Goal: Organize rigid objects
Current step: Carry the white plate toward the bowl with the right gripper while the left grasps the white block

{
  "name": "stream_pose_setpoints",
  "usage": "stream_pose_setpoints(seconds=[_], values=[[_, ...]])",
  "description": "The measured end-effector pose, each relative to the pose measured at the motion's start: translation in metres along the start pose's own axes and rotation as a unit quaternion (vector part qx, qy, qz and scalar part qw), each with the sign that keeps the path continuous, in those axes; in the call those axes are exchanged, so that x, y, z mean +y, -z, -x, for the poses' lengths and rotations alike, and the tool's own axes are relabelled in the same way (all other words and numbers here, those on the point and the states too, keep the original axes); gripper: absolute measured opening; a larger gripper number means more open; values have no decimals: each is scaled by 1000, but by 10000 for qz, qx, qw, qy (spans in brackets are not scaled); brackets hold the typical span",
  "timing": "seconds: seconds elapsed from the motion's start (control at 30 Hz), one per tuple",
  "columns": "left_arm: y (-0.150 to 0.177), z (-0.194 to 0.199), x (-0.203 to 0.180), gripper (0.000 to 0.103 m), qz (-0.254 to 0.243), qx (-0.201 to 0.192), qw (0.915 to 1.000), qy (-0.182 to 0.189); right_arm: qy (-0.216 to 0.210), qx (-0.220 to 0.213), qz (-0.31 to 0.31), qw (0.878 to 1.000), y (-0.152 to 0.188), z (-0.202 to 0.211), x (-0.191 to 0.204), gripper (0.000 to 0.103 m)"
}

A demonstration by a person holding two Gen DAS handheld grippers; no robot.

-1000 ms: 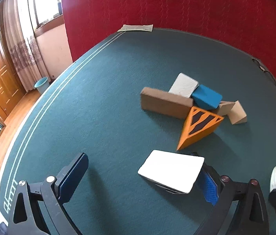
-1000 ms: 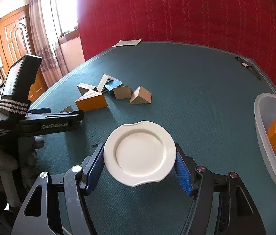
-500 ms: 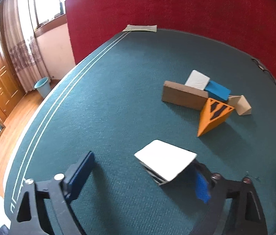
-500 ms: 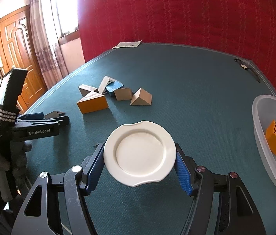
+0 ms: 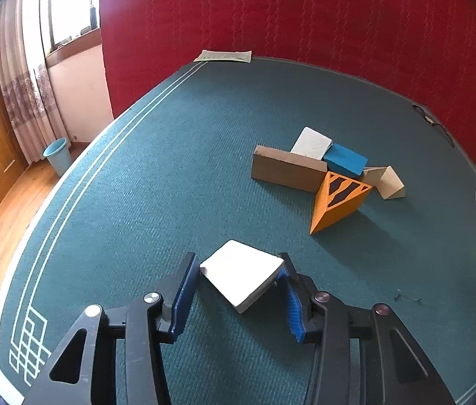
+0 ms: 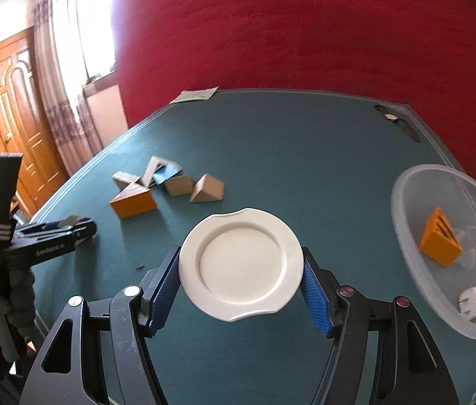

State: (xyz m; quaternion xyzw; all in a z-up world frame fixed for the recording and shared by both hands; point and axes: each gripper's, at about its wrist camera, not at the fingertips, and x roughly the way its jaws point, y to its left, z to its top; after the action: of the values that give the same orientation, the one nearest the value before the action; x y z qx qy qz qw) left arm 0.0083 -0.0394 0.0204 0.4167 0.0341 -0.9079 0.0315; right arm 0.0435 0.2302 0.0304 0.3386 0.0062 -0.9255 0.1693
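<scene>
A white plate [image 6: 242, 265] is clamped by its rim between the blue pads of the right hand-held gripper [image 6: 241, 287], above the green desk [image 6: 288, 155]. A white block [image 5: 242, 275] is caught at two corners by the left hand-held gripper [image 5: 238, 287], whose jaws have just been closing onto it. An orange wedge [image 5: 337, 204] is seen farther off among tan, white and blue blocks. A clear tub [image 6: 417, 199] holding another orange piece [image 6: 440, 243] is seen at the right.
</scene>
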Motion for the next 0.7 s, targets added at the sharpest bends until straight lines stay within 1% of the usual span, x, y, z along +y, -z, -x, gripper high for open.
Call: stream_pose_setpoints(seconds=[0.2,0.4,0.7], values=[[2,2,-4,48,-89,-17,10000,32,253,-160,-251,9992,-6,13,-25,67],[3,3,-11,47,-175,-24,9998,69,622,-282,-571,9960,-9,25,-57,67],[5,10,-25,47,-400,-99,9990,197,1354,-387,-1287,9816,-6,44,-117,67]])
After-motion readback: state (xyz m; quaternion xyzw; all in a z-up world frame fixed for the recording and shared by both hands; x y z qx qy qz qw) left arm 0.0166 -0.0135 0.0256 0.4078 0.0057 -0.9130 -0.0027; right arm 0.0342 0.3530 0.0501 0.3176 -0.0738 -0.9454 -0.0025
